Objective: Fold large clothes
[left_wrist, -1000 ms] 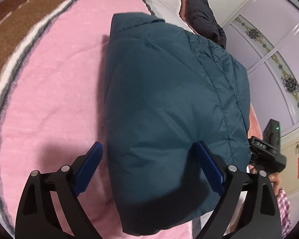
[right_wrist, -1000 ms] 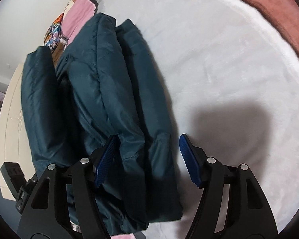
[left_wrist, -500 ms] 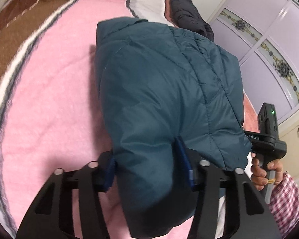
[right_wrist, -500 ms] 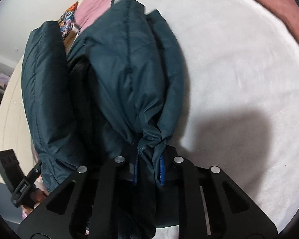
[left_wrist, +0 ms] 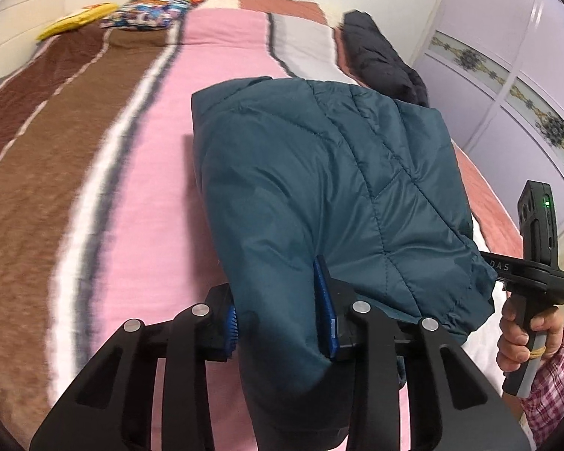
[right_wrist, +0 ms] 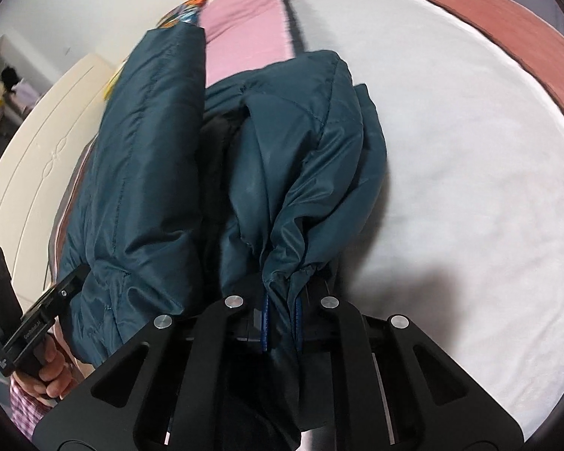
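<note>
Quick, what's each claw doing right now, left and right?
Left claw: just closed, gripping a thick fold of the teal jacket.
Right claw: just closed, pinching the jacket's gathered edge.

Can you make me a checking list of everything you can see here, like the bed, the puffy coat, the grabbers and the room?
Surface: bed blanket with brown, pink, white and reddish stripes.
Job's things: teal puffy jacket, folded into a bundle, near end lifted off the blanket.
Clutter: dark jacket at the far edge; yellow thing and colourful pillow at the head end.
Grippers: left gripper has just been closing and presses a thick fold of the jacket; right gripper has just been closing and pinches a thin gathered edge. A hand holds the other tool.
Cables: nothing seen.
Surroundings: lilac wardrobe doors with flower trim; cream footboard; white wall.
</note>
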{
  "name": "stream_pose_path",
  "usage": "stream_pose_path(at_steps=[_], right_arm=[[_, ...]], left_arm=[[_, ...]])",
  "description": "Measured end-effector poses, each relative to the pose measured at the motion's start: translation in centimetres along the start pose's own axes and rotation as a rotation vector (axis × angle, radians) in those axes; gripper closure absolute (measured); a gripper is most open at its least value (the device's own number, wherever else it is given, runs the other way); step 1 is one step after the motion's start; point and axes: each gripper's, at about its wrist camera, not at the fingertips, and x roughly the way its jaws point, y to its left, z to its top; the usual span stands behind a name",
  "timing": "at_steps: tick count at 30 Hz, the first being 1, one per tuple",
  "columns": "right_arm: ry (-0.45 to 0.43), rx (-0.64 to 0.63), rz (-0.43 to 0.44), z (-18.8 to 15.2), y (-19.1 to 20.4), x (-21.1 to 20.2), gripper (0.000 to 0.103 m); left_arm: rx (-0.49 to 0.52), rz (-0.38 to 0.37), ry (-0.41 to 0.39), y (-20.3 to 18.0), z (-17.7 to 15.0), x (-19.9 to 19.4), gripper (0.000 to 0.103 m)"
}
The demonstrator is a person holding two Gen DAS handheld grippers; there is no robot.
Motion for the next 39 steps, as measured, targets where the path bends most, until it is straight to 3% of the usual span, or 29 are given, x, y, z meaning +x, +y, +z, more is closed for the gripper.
stream_pose_path(at_steps=[5, 12, 19, 26, 27, 32, 39], right_arm=[[0.027, -0.090, 0.015, 0.1, 5.0, 2.1, 0.092], [0.067, -0.154, -0.037, -0.5, 7.8, 4.1, 0.092], [0.103, -0.081, -0.109, 1.5, 6.5, 5.5, 0.083], [0.082, -0.028, -0.091, 2.6, 6.2, 4.0, 0.071], [0.077, -0.022, -0.084, 1.2, 6.3, 3.6, 0.070], [0.034, 0.033, -0.042, 1.0, 5.7, 1.4, 0.069], [-0.044, -0.018, -0.043, 0.9, 7.2, -2.2, 0.069]], left_arm=[[-0.051, 0.048, -0.016, 4.4, -1.0, -2.4, 0.069], [-0.130, 0.045, 0.009, 8.8, -3.3, -3.2, 0.069], [-0.144, 0.057, -0.003, 8.5, -3.7, -2.9, 0.058], [-0.120, 0.124, 0.003, 8.2, -3.8, -4.0, 0.044], [-0.118, 0.129, -0.010, 8.2, -3.7, -4.6, 0.043], [-0.096, 0.127, -0.062, 7.3, -3.5, -7.1, 0.041], [-0.071, 0.137, -0.075, 6.8, -4.5, -8.9, 0.041]])
